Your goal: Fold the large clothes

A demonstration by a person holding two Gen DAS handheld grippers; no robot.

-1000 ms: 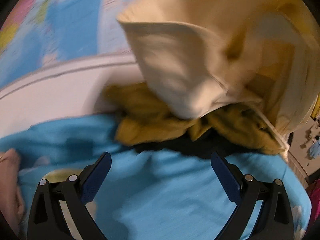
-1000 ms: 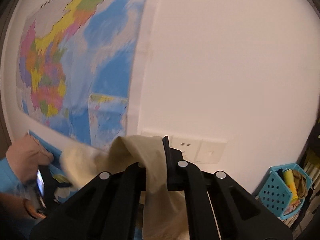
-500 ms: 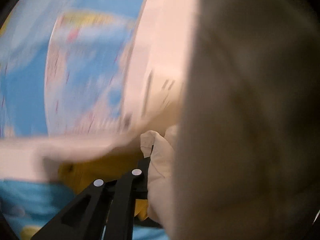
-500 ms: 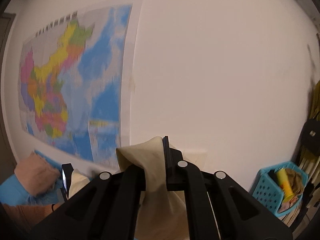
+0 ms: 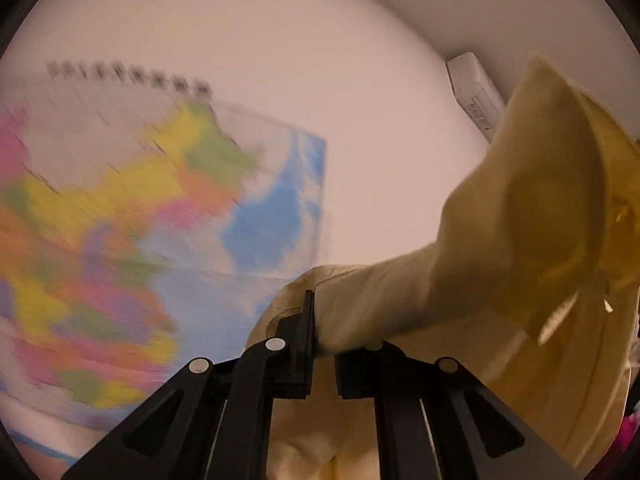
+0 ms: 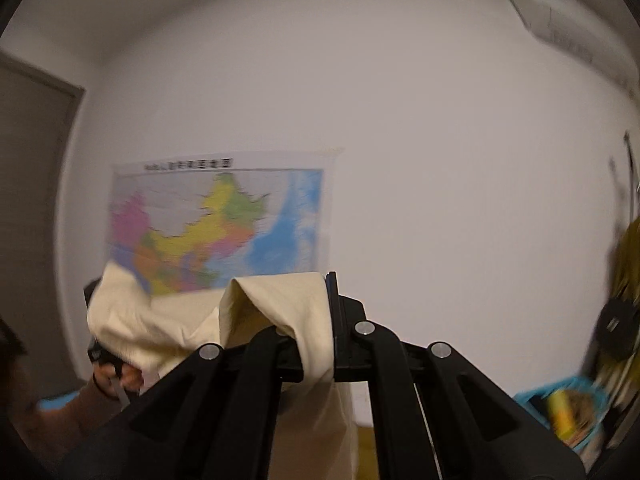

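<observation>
Cloth is the thing that matters here: a large cream-coloured cotton garment [image 5: 472,288] is held up in the air in front of a white wall [image 6: 420,160], well above whatever surface lies below, which is out of both views. I judge that it is lifted so that its weight pulls it straight and its edges can be found before any fold is made.

The left gripper [image 5: 316,340], black with two flat fingers, has its jaws closed on a thick bunch of the garment; from there the fabric climbs to the right and spreads into a wide, hollow fold. The right gripper [image 6: 330,328] is also clamped on the garment, with a rounded fold lying over its left finger and the rest hanging down between the black arms. Each gripper seems to hold a different part of the garment's upper edge, and in the right wrist view the cloth runs across to the left, where a hand [image 6: 120,376] in a brownish sleeve [image 6: 76,412] holds the other tool.

Both grippers point about level toward the wall, at the height of the colourful paper map [image 6: 224,224] hanging there, so the arms look raised. A white air conditioner [image 6: 560,16] sits high on the right. A blue plastic basket [image 6: 560,412] stands low at the far right.
</observation>
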